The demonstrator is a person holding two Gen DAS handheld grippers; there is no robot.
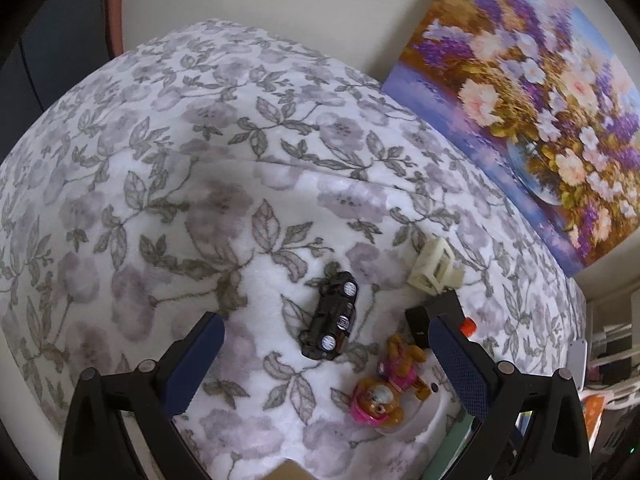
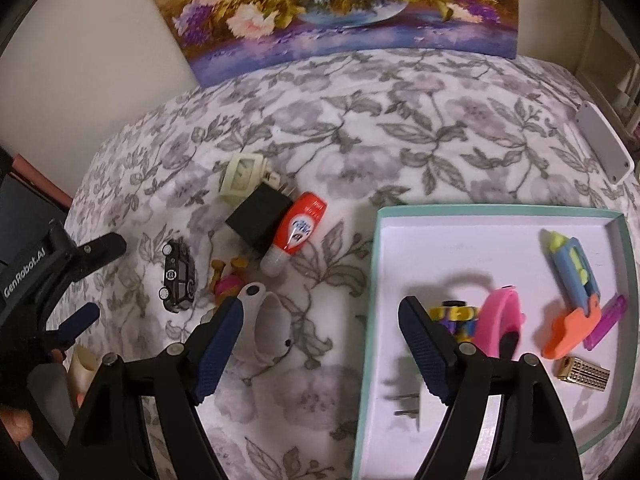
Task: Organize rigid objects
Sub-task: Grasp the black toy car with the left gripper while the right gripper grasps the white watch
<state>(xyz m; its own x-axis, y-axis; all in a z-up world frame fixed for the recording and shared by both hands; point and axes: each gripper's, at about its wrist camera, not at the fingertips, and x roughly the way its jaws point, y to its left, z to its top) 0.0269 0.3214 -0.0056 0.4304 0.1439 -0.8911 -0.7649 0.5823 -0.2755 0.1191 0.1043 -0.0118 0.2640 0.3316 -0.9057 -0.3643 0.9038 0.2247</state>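
On the floral blanket (image 1: 160, 200) lies a black toy car (image 1: 332, 316), right between the open fingers of my left gripper (image 1: 320, 324). Beside it are a pink toy figure (image 1: 388, 384), a cream hair clip (image 1: 434, 268) and a black adapter (image 1: 436, 312). The right wrist view shows the same group: car (image 2: 178, 276), clip (image 2: 242, 176), adapter (image 2: 260, 220), an orange-and-white bottle (image 2: 296, 232), the pink figure (image 2: 228, 280) and a white strap-like piece (image 2: 272, 324). My right gripper (image 2: 320, 312) hangs open and empty at the left rim of a teal box (image 2: 500, 212).
The box holds a blue-yellow cutter (image 2: 572, 268), an orange piece (image 2: 568, 328), a purple lighter (image 2: 606, 320), a pink item (image 2: 500, 320), a gold piece (image 2: 586, 372) and a plug (image 2: 408, 404). A flower painting (image 2: 320, 12) leans on the wall. A white plate (image 2: 604, 144) lies far right.
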